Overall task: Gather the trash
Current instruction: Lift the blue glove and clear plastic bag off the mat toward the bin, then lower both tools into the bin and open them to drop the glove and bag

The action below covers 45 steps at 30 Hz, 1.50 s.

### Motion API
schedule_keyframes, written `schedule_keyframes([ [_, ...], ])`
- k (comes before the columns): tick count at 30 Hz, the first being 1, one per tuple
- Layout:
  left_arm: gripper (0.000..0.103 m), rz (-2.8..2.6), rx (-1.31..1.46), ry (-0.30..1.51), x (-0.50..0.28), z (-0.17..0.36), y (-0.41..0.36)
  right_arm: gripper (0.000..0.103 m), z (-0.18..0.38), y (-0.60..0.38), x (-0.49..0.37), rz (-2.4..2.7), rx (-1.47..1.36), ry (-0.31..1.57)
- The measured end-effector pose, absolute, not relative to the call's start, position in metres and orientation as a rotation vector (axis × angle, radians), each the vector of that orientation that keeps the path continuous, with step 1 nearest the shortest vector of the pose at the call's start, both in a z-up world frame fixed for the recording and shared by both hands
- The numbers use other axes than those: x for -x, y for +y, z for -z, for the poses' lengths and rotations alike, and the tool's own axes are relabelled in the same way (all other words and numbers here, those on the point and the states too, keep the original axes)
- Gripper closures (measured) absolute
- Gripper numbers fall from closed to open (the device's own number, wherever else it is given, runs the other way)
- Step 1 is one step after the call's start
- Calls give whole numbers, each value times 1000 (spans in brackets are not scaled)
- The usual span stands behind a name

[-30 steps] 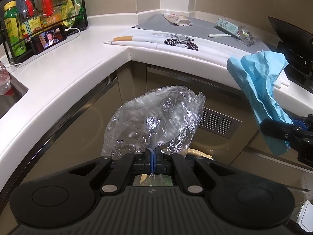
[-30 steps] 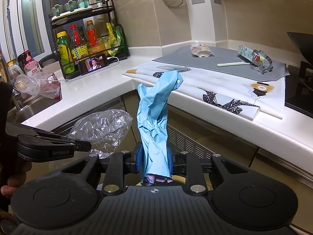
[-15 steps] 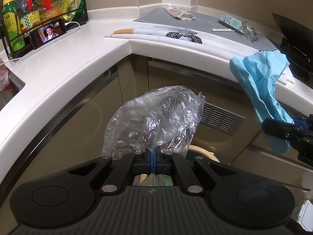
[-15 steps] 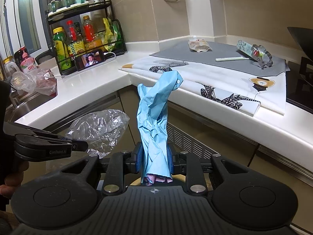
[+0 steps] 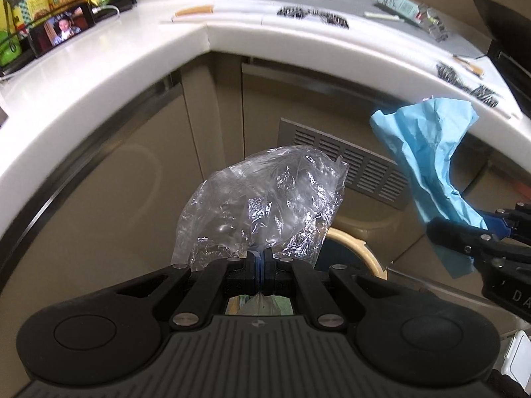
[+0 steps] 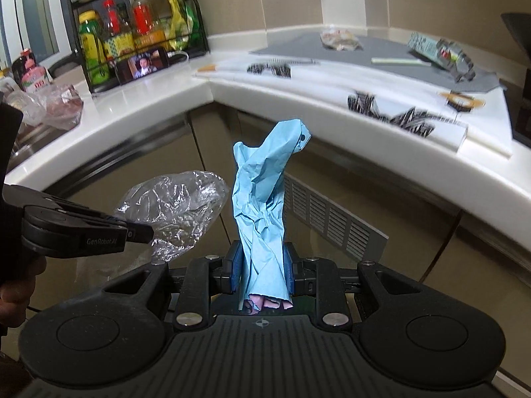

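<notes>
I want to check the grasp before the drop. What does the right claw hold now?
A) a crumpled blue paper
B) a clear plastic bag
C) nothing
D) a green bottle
A: in the right wrist view, the right claw is closed on the crumpled blue paper.

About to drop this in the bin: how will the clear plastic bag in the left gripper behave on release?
The clear plastic bag looks thin, crinkled and empty, so probably very light and floppy. It may drift or cling rather than fall straight. The left gripper pinches only its edge.
</notes>
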State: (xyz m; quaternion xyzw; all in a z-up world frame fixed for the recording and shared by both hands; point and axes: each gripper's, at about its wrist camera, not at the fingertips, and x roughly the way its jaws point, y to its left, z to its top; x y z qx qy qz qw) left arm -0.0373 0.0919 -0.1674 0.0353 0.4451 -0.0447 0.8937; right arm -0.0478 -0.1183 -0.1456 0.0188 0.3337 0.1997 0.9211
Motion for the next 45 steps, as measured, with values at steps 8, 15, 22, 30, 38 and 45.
schedule_keyframes([
  [8,103,102,-59,1001,22,195,93,75,171,-110,31,-405,-7,750],
  [15,103,124,-51,1073,9,222,94,75,198,-107,16,-383,12,822],
  [22,103,122,-66,1149,-5,249,92,75,229,-101,5,-370,40,899],
  [30,103,144,-88,1206,-21,270,80,75,252,-94,-8,-374,33,992],
  [38,103,155,-104,1250,-32,292,70,75,271,-94,-19,-346,19,1069],
  [45,103,154,-107,1281,-40,307,70,75,283,-86,-26,-345,41,1108],
])
